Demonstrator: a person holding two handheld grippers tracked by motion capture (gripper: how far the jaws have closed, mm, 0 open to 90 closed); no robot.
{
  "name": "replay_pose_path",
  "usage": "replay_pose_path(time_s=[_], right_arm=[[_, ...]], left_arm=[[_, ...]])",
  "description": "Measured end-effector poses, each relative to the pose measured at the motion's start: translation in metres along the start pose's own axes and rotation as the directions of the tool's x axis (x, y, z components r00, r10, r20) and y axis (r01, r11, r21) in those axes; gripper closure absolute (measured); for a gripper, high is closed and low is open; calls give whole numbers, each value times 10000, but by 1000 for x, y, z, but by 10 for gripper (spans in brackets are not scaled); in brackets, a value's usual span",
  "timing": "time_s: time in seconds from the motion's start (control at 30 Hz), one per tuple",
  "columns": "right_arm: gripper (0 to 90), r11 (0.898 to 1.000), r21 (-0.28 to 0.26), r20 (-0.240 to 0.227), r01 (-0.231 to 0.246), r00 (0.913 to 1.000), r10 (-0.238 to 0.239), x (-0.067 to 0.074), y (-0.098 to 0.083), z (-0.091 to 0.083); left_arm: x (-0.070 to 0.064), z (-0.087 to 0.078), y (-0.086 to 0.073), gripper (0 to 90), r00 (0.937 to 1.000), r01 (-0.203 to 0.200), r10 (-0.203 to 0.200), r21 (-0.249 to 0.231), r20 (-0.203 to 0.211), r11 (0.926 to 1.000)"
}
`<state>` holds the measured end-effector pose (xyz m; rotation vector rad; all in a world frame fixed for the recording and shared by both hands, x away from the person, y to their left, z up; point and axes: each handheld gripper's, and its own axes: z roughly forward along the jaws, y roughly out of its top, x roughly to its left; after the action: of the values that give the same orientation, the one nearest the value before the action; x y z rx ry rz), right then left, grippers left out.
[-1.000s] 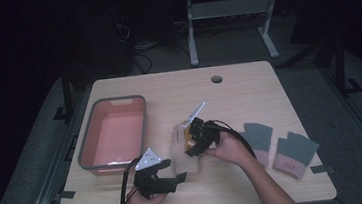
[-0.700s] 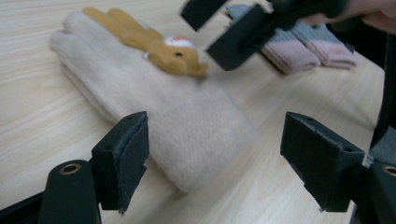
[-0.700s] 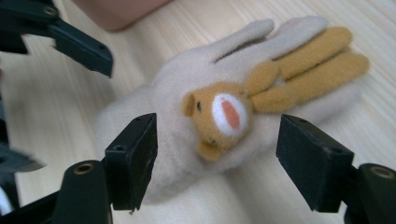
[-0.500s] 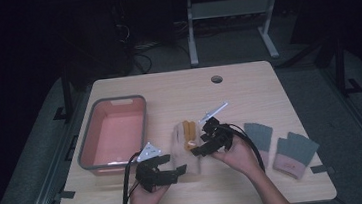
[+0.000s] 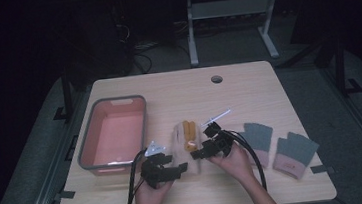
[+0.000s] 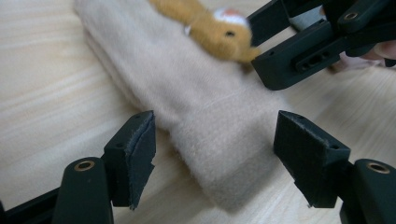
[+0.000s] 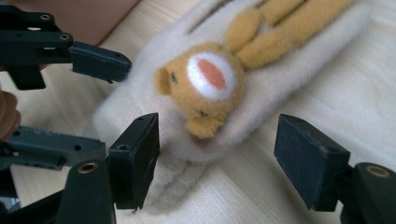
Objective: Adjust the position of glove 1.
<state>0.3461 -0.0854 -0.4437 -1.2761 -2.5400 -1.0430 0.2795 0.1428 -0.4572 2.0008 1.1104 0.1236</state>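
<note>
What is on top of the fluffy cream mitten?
An orange plush bunny lies on top of the cream mitten, its long ears stretched along it. The mitten lies flat on the wooden table. Whether anything is inside the mitten cannot be seen.

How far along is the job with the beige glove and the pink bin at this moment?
Early stage. Done: nothing is visibly in the pink bin. In hand: both grippers flank the beige glove with the orange plush animal, which lies flat on the table; the left gripper is open around its cuff, jaws just closing, and the right gripper is open near the animal's head. Left: gripping and lifting it. Two grey gloves lie untouched.
</note>
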Motion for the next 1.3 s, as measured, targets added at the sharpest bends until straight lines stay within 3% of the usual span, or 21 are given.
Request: replay_pose_path(time_s=[0.13, 0.33, 0.57, 0.77, 1.03, 1.3], right_arm=[[327, 9996, -82, -2, -252, 9997, 252, 0, 0, 6], [357, 9997, -6, 247, -239, 9994, 239, 3, 0, 14], [424, 9984, -19, 262, -561, 9981, 561, 2, -2, 17], [493, 9986, -90, 229, -516, 9984, 518, 3, -2, 19], [597, 9940, -406, -538, -1016, 9936, 994, -2, -8, 20], [641, 9946, -438, -528, -941, 9944, 918, -2, -8, 21]], left_arm=[[4, 4, -1, 294, 9990, 391, -394, 146, 217, 9991], [8, 8, 0, 295, 9972, 615, -632, 436, 407, 9972], [10, 10, 2, 307, 9928, 918, -956, 540, 727, 9943], [9, 13, 2, 389, 9889, 991, -1053, 628, 1046, 9931], [12, 15, 5, 483, 9817, 1264, -1361, 793, 1328, 9888], [16, 17, 7, 554, 9763, 1445, -1571, 917, 1492, 9852]])
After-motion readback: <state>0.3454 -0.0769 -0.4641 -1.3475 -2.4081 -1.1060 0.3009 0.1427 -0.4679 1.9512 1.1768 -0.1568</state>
